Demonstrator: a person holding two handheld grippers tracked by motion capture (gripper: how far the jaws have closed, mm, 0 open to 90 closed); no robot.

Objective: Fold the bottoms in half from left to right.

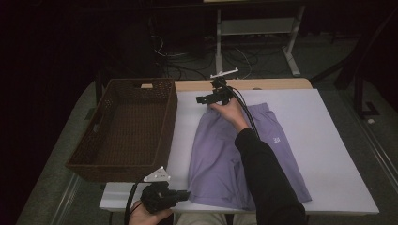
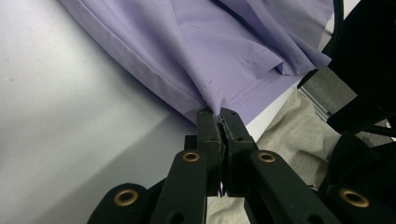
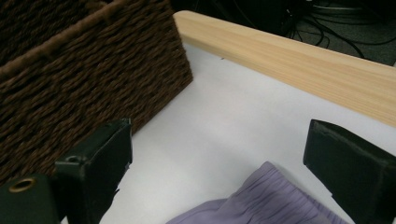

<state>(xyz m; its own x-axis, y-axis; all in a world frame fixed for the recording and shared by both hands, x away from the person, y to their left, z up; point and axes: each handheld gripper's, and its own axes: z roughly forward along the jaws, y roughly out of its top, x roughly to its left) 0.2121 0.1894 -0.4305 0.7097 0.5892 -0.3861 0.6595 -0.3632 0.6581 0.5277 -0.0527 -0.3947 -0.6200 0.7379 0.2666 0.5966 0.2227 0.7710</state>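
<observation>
In the high view the wicker basket (image 1: 126, 129) sits at left, its near rim just beside the left tongs (image 1: 184, 193), clenched on the purple shorts' (image 1: 220, 159) lower-left hem corner at the bench (image 1: 328, 140) edge. A black sleeve (image 1: 267, 178) hides part of the shorts – their small white logo (image 1: 276, 139) is unreadable. At the waistband's upper-left corner, the right tongs (image 1: 201, 100) gape released.

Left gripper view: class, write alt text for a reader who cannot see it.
The left claw, its two black jaws shut, pinches the stitched hem at a corner of the lilac fabric shorts, which lie rumpled on the white table. A dark sleeve crosses at the right.
</observation>
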